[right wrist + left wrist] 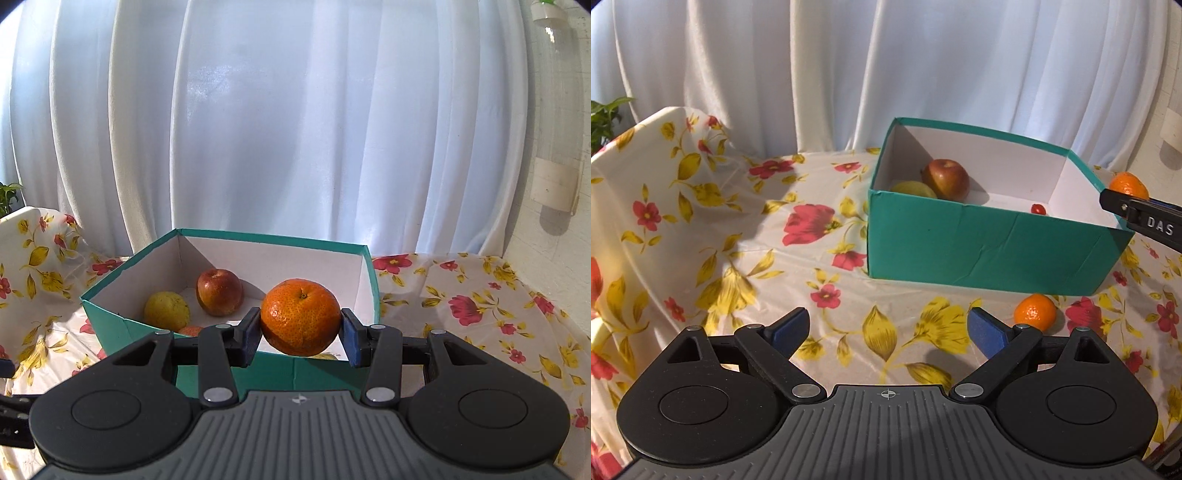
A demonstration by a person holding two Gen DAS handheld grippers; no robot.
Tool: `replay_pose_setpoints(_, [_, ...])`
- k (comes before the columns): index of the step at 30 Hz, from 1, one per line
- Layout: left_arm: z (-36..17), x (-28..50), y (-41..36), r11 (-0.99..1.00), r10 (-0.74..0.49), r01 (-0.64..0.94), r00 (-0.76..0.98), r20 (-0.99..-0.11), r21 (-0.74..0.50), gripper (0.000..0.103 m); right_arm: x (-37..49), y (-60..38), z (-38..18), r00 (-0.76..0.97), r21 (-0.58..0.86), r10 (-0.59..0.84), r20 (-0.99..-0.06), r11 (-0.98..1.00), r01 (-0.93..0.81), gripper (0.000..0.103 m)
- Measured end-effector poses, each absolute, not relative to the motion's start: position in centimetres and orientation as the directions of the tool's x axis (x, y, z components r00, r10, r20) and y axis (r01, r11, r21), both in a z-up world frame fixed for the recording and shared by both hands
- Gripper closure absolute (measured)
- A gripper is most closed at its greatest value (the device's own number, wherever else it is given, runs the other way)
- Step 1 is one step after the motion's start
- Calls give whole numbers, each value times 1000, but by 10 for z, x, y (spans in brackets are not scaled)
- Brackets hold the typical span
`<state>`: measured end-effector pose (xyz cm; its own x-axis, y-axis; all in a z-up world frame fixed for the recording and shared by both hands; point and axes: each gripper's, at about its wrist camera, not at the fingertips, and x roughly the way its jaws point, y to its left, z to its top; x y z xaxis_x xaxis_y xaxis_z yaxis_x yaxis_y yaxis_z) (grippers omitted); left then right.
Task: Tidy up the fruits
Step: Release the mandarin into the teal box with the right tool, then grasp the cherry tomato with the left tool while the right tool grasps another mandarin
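A teal box (960,243) (129,325) stands on the flowered tablecloth. Inside lie a red apple (946,179) (219,291), a yellow fruit (913,189) (167,309) and a small red fruit (1038,209) (190,329). My right gripper (300,334) is shut on an orange mandarin (300,316) (1128,184), held over the box's near right corner. My left gripper (888,326) is open above the cloth with nothing between its blue pads. A second mandarin (1034,312) lies on the cloth before the box, just right of the left gripper's right finger (988,332).
White curtains hang behind the table. The flowered cloth (701,229) rises over a hump at the back left, with a green plant (605,118) beyond it. A white tube (556,173) hangs on the wall at the right.
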<state>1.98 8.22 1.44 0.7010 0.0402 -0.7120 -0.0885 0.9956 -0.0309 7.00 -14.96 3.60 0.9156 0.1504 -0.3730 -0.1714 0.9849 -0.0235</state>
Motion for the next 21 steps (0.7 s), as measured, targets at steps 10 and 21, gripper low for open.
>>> replay_pose_setpoints(10, [4,16,91,993,61,-113,660,-748,-18,7,99,-137,16,886,-27,160,-435,981,-191,59])
replay_pose_setpoints(21, [-2,16,83,996,38,-82,648,-761,-20,7,86,-143,27,903,-22,166,-395,982,-190,54])
